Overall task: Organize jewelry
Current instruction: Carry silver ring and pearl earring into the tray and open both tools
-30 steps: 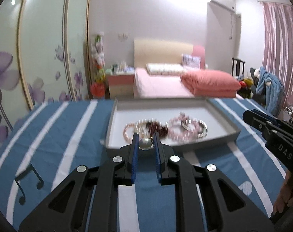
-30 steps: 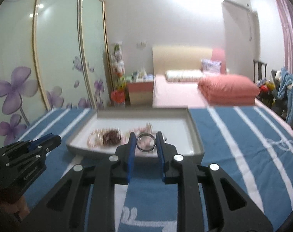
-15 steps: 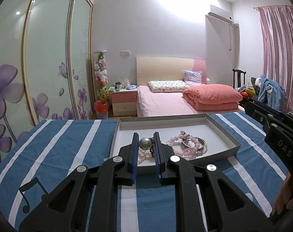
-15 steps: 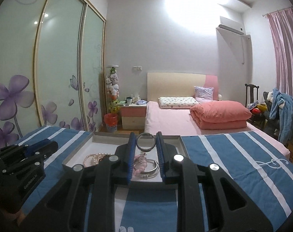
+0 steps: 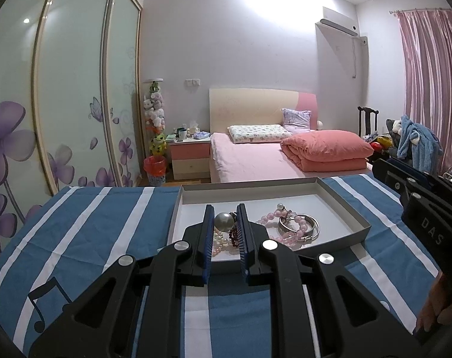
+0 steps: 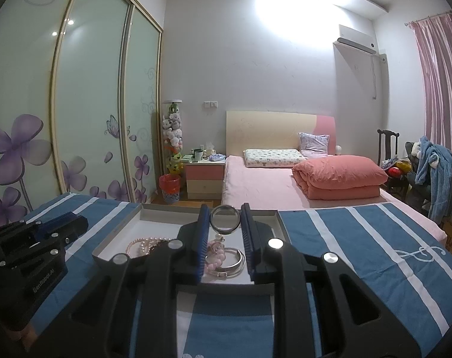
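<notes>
Pearl (image 5: 224, 221) left view, ring (image 6: 225, 219) right

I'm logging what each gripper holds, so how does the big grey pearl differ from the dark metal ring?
The big grey pearl is a solid, glossy ball; the dark metal ring is an open hoop you see through. The left gripper holds the pearl, the right gripper the ring. Both are pinched above the grey tray.

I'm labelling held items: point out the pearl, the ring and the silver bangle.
pearl (image 5: 224, 221), left wrist view, its round face
ring (image 6: 225, 219), right wrist view, its lower rim
silver bangle (image 5: 311, 229), left wrist view, its right band
</notes>
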Tool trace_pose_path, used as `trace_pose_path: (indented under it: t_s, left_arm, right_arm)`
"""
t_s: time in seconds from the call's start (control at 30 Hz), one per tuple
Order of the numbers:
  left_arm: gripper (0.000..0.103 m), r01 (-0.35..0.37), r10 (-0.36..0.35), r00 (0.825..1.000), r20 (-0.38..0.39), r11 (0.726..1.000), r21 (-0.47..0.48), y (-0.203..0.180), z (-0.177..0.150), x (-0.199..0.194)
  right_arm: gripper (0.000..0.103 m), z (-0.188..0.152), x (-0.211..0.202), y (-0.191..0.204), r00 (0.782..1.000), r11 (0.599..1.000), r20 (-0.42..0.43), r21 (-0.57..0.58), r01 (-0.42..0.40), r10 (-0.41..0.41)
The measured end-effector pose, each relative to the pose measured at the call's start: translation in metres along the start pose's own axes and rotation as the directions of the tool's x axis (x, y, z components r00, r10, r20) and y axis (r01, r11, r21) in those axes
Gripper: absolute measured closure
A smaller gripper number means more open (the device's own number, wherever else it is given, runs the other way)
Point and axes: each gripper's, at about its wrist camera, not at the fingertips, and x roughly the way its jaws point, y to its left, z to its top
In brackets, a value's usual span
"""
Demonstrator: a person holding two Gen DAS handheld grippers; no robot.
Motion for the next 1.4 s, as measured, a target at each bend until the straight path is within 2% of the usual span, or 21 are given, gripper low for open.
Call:
trace_pose_path:
  t_s: [0.33,0.5,0.6,0.93,1.03,1.07,1.13,1.23,1.37,1.4]
  left_arm:
    - [0.087,0.024,-0.025,1.0,-0.008,1.0,-0.019,0.001,0.003,0.013]
    - [0.087,0.064,-0.065,0.997,-0.042,0.997,-0.036,0.0,0.007,0.037]
    - [0.087,0.078,-0.082,0.994,-0.077,0.996,-0.043,-0.004,0.007,0.055]
    - [0.087,0.102,-0.107,0.982,-0.152,0.994,-0.042,-0.018,0.005,0.096]
    - [0.085,0.109,-0.119,0.979,-0.167,0.992,-0.068,-0.017,0.004,0.099]
    - [0.083,0.112,-0.124,0.978,-0.169,0.991,-0.078,-0.013,0.005,0.098]
    - [0.065,0.112,-0.126,0.979,-0.158,0.989,-0.096,-0.005,0.007,0.093]
    - [0.063,0.12,-0.14,0.98,-0.143,0.983,-0.137,0.01,0.011,0.08]
    - [0.062,0.129,-0.15,0.982,-0.117,0.977,-0.169,0.029,0.014,0.052]
    - [0.06,0.128,-0.149,0.983,-0.112,0.977,-0.17,0.033,0.014,0.046]
  right_arm:
    - [0.081,0.006,0.019,-0.004,1.0,1.0,-0.009,0.018,0.001,0.0]
    - [0.081,0.01,0.059,-0.016,0.995,0.996,-0.094,0.083,-0.038,0.045]
    - [0.081,0.009,0.09,-0.023,0.983,0.989,-0.167,0.134,-0.056,0.079]
    - [0.08,0.001,0.142,-0.036,0.955,0.977,-0.271,0.206,-0.063,0.119]
    - [0.06,-0.001,0.147,-0.039,0.95,0.971,-0.285,0.231,-0.06,0.126]
    - [0.059,-0.001,0.143,-0.042,0.954,0.971,-0.275,0.234,-0.054,0.12]
    - [0.059,0.001,0.134,-0.048,0.958,0.969,-0.262,0.241,-0.048,0.112]
    - [0.057,0.004,0.117,-0.056,0.962,0.964,-0.246,0.263,-0.049,0.116]
    - [0.042,0.007,0.082,-0.058,0.967,0.964,-0.225,0.259,-0.056,0.116]
    - [0.04,0.007,0.076,-0.057,0.967,0.966,-0.225,0.252,-0.059,0.118]
